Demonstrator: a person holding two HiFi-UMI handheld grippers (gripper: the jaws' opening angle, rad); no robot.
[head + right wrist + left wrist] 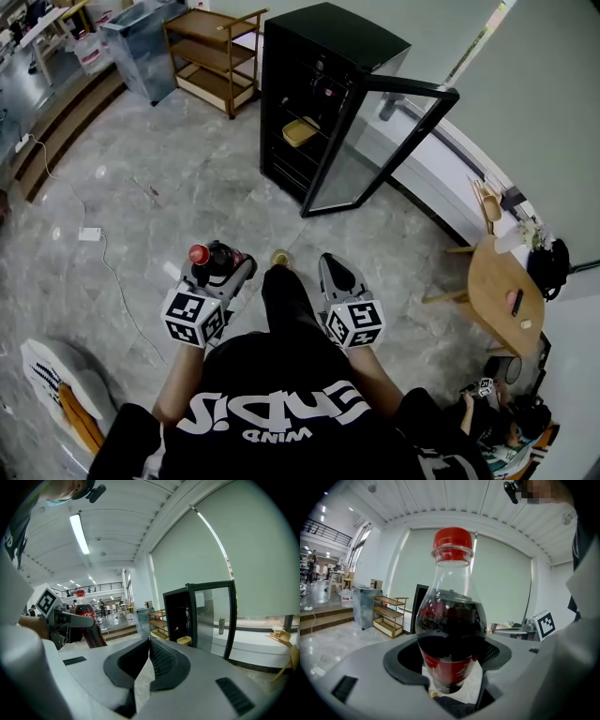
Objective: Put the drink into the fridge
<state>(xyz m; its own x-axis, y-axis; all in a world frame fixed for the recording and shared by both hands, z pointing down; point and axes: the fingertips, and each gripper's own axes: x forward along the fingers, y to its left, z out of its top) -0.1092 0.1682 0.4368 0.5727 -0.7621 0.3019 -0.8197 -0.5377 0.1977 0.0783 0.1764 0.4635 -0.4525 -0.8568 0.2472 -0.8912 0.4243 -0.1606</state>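
Drink bottle (451,634) stands upright, clamped at its waist by the left gripper (225,269). Right gripper (336,272) carries nothing, fingers together. Fridge (323,47) waits ahead, door (375,150) open: keep the bottle vertical, approach squarely, pick a free shelf.

One bottle (214,255), one fridge (328,42), one shelf (214,58), one table (497,286) — two grippers (234,268) (334,266).

Head view: high, looking steeply down over the person's shoulders; left gripper (230,268) and right gripper (336,267) near, fridge (319,103) farther ahead. Left gripper view: low, level, along its jaws, bottle (451,620) very close. Right gripper view: low, facing the fridge's open side. All three share fridge and bottle.
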